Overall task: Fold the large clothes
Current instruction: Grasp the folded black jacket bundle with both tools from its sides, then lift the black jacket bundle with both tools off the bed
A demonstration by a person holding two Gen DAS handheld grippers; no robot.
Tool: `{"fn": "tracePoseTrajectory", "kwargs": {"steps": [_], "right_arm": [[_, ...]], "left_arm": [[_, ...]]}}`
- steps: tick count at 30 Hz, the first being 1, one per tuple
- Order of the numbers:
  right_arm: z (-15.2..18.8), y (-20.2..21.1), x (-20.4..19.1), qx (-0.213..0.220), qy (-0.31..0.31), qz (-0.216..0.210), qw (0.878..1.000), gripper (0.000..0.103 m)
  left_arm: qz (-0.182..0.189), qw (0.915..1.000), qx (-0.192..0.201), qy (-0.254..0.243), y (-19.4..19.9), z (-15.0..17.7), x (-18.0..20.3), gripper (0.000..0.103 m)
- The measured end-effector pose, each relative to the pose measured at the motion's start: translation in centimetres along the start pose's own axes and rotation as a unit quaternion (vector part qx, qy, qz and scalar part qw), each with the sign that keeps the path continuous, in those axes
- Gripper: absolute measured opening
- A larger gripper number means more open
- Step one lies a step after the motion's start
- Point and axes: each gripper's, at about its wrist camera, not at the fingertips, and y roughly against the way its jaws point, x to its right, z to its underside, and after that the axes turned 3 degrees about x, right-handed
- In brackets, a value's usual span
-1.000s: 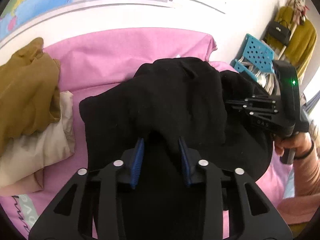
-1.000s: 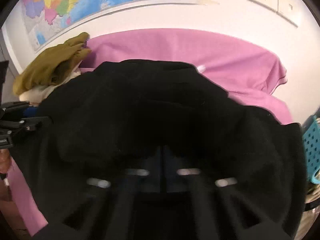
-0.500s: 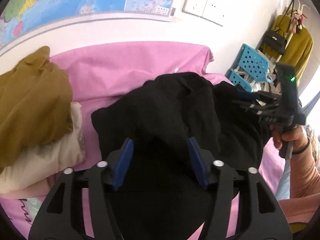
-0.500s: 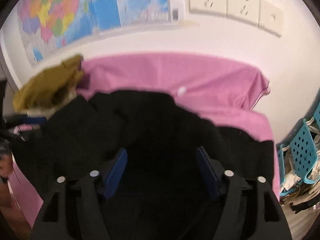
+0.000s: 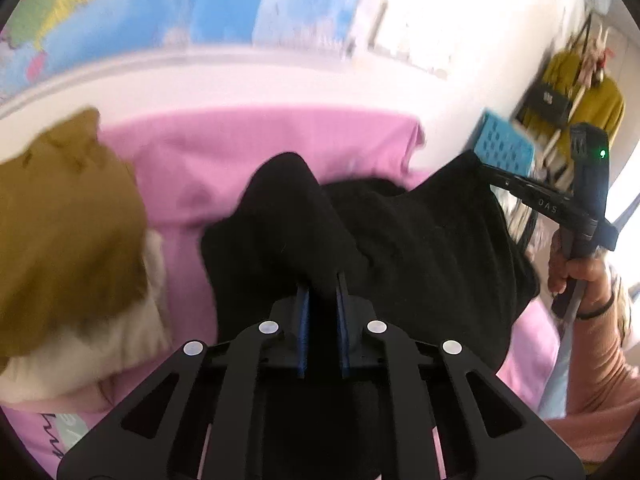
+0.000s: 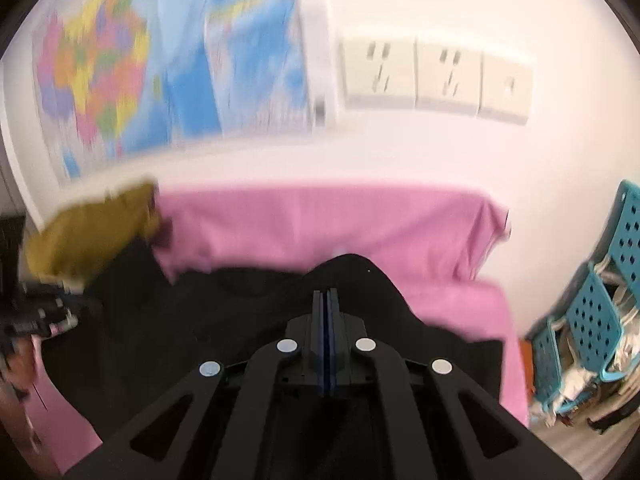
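Observation:
A large black garment [image 5: 420, 240] lies bunched on the pink-covered table [image 5: 260, 148]. My left gripper [image 5: 322, 280] has its jaws closing, and a fold of the black fabric is pinched between the blue pads and pulled up into a peak. In the right wrist view the right gripper [image 6: 326, 292] is shut, with the black garment [image 6: 200, 320] rising to a point at its tips. From the left wrist view, the right gripper [image 5: 486, 168] holds a raised corner of the garment, gripped by a hand [image 5: 576, 276].
A mustard garment [image 5: 60, 220] sits on a cream one [image 5: 80, 352] at the table's left. Blue perforated baskets [image 6: 592, 312] stand off the right edge. A map and wall sockets [image 6: 436, 80] are on the wall behind the pink table cover [image 6: 320, 220].
Both grippers opened wide over the black garment, then closed on it. Both have risen, the right one more, drawing the fabric up into peaks.

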Motion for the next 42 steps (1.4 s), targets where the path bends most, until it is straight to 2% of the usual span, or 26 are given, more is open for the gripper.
{"fn": "tracePoseTrajectory", "kwargs": {"steps": [1, 2, 3, 6, 8, 9, 11, 12, 13, 14, 15, 16, 17, 18, 19, 23, 25, 26, 28, 31, 33, 35, 37, 39, 42], "right_arm": [[-0.4, -0.1, 0.0, 0.006, -0.001, 0.004, 1.0, 0.002], [-0.8, -1.1, 0.3, 0.002, -0.004, 0.003, 1.0, 0.002], [-0.9, -2.1, 0.3, -0.007, -0.007, 0.003, 1.0, 0.002], [0.6, -7.2, 0.0, -0.072, 0.0, 0.022, 0.997, 0.002], [2.4, -10.3, -0.2, -0.123, 0.011, 0.036, 0.992, 0.002], [3.2, -11.1, -0.2, -0.137, 0.014, 0.041, 0.99, 0.003], [4.3, -11.7, 0.0, -0.154, 0.013, 0.043, 0.987, 0.004], [4.4, -11.3, 0.3, -0.151, 0.001, 0.036, 0.988, 0.007], [4.3, -10.8, 0.6, -0.148, -0.009, 0.031, 0.988, 0.017], [4.2, -9.8, 0.9, -0.143, -0.018, 0.024, 0.989, 0.041], [4.2, -8.7, 1.1, -0.131, -0.023, 0.019, 0.991, 0.053], [4.1, -6.9, 1.2, -0.109, -0.025, 0.013, 0.994, 0.061], [4.0, -6.0, 1.3, -0.1, -0.023, 0.008, 0.995, 0.061], [4.1, -4.6, 1.4, -0.093, -0.02, 0.006, 0.995, 0.061], [4.1, -3.7, 1.5, -0.088, -0.02, 0.002, 0.996, 0.061], [6.1, -0.3, 1.3, -0.083, -0.023, -0.037, 0.996, 0.061], [7.1, -0.6, 0.7, -0.099, -0.012, -0.04, 0.994, 0.061], [7.7, -1.3, 0.4, -0.109, -0.002, -0.027, 0.994, 0.061], [8.3, -2.7, 0.6, -0.12, 0.001, -0.012, 0.993, 0.059], [8.1, -3.3, 1.4, -0.118, -0.033, -0.011, 0.992, 0.059], [7.7, -1.3, 1.9, -0.101, -0.062, -0.027, 0.993, 0.059], [8.0, 1.4, 2.7, -0.083, -0.094, -0.052, 0.991, 0.067], [9.1, 4.3, 3.8, -0.072, -0.14, -0.096, 0.983, 0.076], [10.9, 6.6, 4.8, -0.074, -0.18, -0.123, 0.973, 0.078], [14.2, 9.1, 6.1, -0.086, -0.242, -0.164, 0.952, 0.079]], "left_arm": [[-0.005, 1.0, 0.008, 0.003, 0.2, -0.3, -0.2, 0.014], [-0.021, 0.9997, 0.012, 0.006, 0.0, -0.5, -0.6, 0.025], [-0.032, 0.9994, 0.0, 0.01, -0.8, -0.6, -1.1, 0.029], [-0.059, 0.9968, -0.05, 0.024, -3.8, 0.4, -2.6, 0.029], [-0.066, 0.9936, -0.088, 0.026, -6.0, 1.8, -3.4, 0.038], [-0.071, 0.9929, -0.092, 0.026, -6.3, 2.2, -3.7, 0.038], [-0.055, 0.9949, -0.078, 0.033, -5.8, 2.8, -4.1, 0.038], [-0.051, 0.9952, -0.075, 0.038, -5.4, 2.9, -4.2, 0.038], [-0.046, 0.996, -0.065, 0.041, -4.7, 2.9, -4.2, 0.039], [-0.043, 0.9969, -0.05, 0.042, -3.7, 2.9, -4.2, 0.042], [-0.04, 0.9975, -0.037, 0.045, -2.8, 3.0, -4.0, 0.044], [-0.039, 0.9977, -0.029, 0.047, -2.2, 3.1, -3.9, 0.055], [-0.054, 0.9973, -0.017, 0.046, -1.4, 3.1, -3.8, 0.074], [-0.077, 0.9963, 0.0, 0.038, -0.1, 3.4, -3.6, 0.076], [-0.083, 0.9959, 0.007, 0.035, 0.6, 3.4, -3.4, 0.076], [-0.065, 0.997, 0.021, 0.037, 3.6, 4.9, -2.9, 0.077], [-0.058, 0.9972, 0.019, 0.045, 4.1, 5.9, -2.7, 0.078], [-0.061, 0.9971, 0.014, 0.042, 3.8, 6.4, -2.5, 0.078], [-0.089, 0.9953, -0.004, 0.038, 2.5, 7.3, -2.7, 0.078], [-0.093, 0.9928, -0.022, 0.072, 1.0, 8.2, -3.6, 0.076], [-0.096, 0.9907, -0.019, 0.095, 1.4, 8.4, -4.2, 0.077], [-0.094, 0.9892, -0.009, 0.112, 2.9, 8.9, -4.6, 0.08], [-0.075, 0.9891, 0.001, 0.126, 4.5, 9.7, -5.0, 0.081], [-0.041, 0.9893, 0.003, 0.14, 5.7, 10.8, -5.3, 0.081], [0.0, 0.9895, -0.005, 0.145, 6.6, 12.5, -4.6, 0.081]]}}
